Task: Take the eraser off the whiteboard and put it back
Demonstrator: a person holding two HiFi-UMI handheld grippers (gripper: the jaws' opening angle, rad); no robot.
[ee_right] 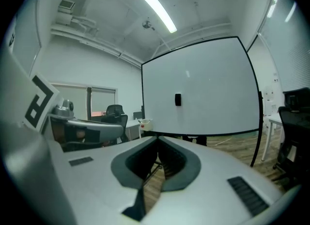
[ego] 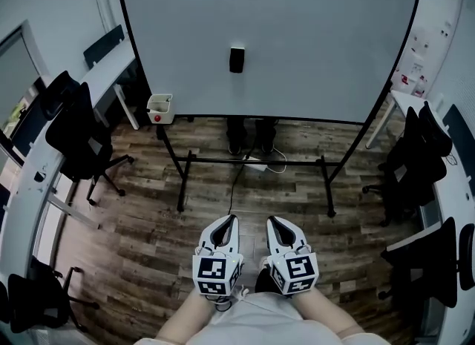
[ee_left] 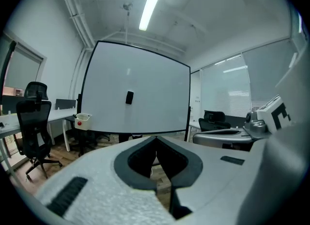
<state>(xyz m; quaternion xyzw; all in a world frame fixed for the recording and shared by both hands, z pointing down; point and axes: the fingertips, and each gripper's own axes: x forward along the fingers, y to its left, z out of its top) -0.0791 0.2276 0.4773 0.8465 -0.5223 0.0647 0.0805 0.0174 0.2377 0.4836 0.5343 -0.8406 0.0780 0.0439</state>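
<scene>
2 grippers side by side, well short of the whiteboard (ego: 312, 47): left gripper (ego: 231, 219) and right gripper (ego: 272, 220), jaws of both pressed together, nothing between them. Eraser (ego: 237, 60) stuck on the whiteboard, mid-width, upper half.

I read two matching hand-held units. The left gripper (ego: 230, 219) and the right gripper (ego: 272, 220) each have a white, rounded shell that tapers to a point. A dark grey teardrop-shaped liner runs round the inner opening.

In the gripper views the shell surface is grainy white. Each outer flank carries a dark ribbed inset (ee_left: 68, 196).

Each unit bears a white block printed with black square markers: the left cube (ego: 216, 274) and the right cube (ego: 296, 271).

The person wears a light-coloured top (ego: 256, 325), and the forearms are unsleeved.
</scene>
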